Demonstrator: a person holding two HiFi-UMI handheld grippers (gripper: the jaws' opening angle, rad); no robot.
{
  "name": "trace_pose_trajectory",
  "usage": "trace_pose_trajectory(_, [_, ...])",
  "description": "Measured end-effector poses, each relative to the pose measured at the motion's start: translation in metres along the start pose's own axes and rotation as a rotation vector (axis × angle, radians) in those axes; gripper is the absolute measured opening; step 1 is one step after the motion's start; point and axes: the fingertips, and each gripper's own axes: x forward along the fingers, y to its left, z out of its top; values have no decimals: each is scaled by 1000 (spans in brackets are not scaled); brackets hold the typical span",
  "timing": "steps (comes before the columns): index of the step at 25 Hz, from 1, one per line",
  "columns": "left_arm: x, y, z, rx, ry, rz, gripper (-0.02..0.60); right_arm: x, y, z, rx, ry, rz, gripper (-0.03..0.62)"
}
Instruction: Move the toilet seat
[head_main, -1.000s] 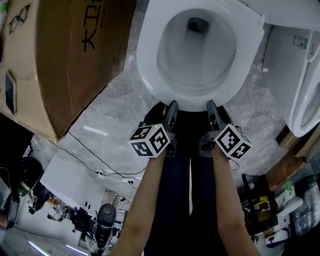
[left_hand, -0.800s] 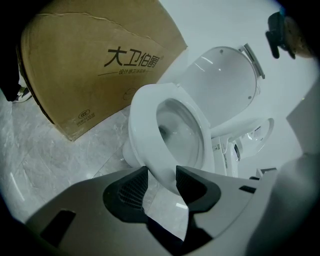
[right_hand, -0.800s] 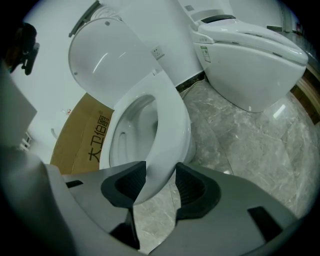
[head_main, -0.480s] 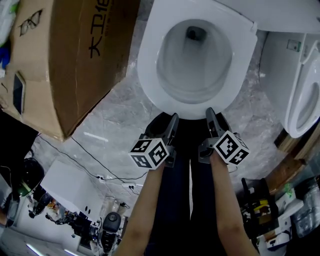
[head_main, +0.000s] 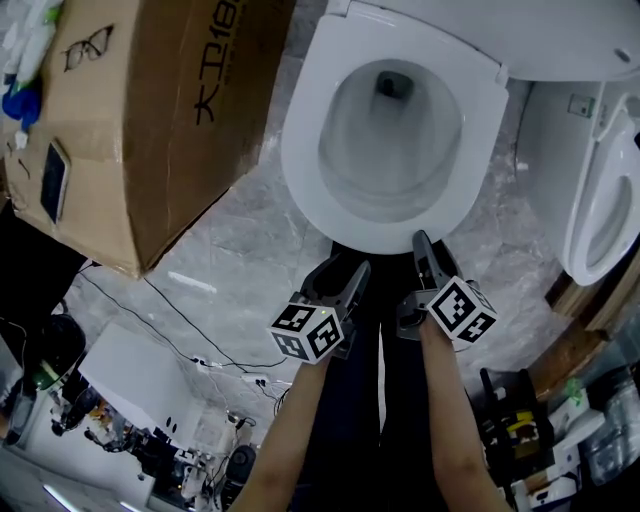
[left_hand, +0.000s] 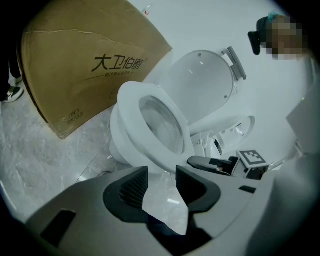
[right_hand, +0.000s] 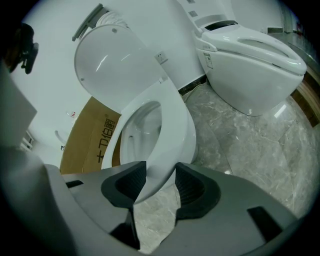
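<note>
The toilet seat (head_main: 296, 150) lies flat on the bowl, its lid (right_hand: 110, 65) raised behind it. The right gripper (head_main: 423, 241) sits at the seat's front edge, its 2 jaws apart, with that edge showing between their tips, unclamped. The left gripper (head_main: 352, 275) hangs just beside it, short of the seat, jaws apart and empty over the grey floor (head_main: 240, 240). A cardboard box (head_main: 150, 120) stands left of the toilet, another toilet (head_main: 600, 200) to the right
</note>
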Motion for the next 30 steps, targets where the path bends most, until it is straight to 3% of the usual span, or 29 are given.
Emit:
trace_pose_trajectory(12, [-5,-35,-1,289,39,-11,181,-29,21,9,-2,-5,55,193])
trace_pose_trajectory(16, [-8,-48,8,369,24,-34,143,-40,31,17,1,-22,73,194])
trace_pose_trajectory(23, [-22,-61,29,559,-35,27,36,-56,43,30,6,-69,93,195])
trace_pose_trajectory(30, [-30,-67,43,623,-66,67,20,-67,55,43,-9,-106,107,195])
